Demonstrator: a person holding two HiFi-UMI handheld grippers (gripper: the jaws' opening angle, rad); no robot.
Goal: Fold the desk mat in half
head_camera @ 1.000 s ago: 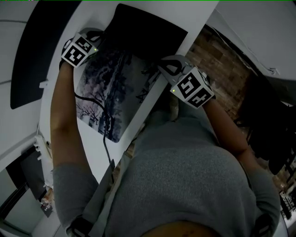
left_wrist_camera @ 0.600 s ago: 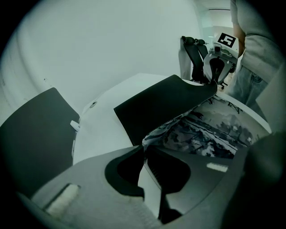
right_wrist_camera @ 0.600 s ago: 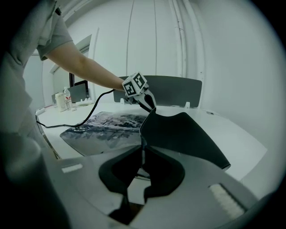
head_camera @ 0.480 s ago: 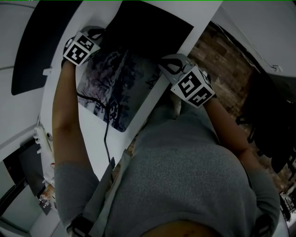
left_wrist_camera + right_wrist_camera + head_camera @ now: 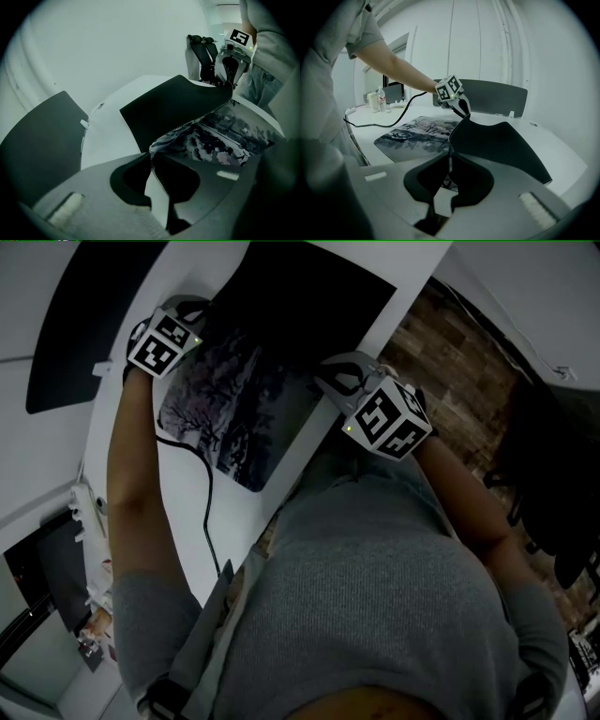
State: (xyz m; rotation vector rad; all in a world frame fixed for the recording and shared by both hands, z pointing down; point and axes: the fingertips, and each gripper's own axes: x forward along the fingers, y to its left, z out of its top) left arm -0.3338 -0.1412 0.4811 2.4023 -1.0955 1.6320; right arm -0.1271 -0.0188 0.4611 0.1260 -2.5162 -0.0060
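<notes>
Mat [image 5: 225,418] lies on the white table [image 5: 183,531], its two lifted corners pinched in the narrow jaws of the left gripper [image 5: 190,313] and right gripper [image 5: 330,379]. Black underside covers more printed face than a second ago: fold judged about half carried. Cable [image 5: 208,507] lies just beside the near edge, a possible snag.

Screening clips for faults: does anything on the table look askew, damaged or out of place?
Nothing stands out. The desk mat is mid-fold, black underside up, a corner pinched in the jaws of the left gripper and the right gripper. A black cable lies beside it.
</notes>
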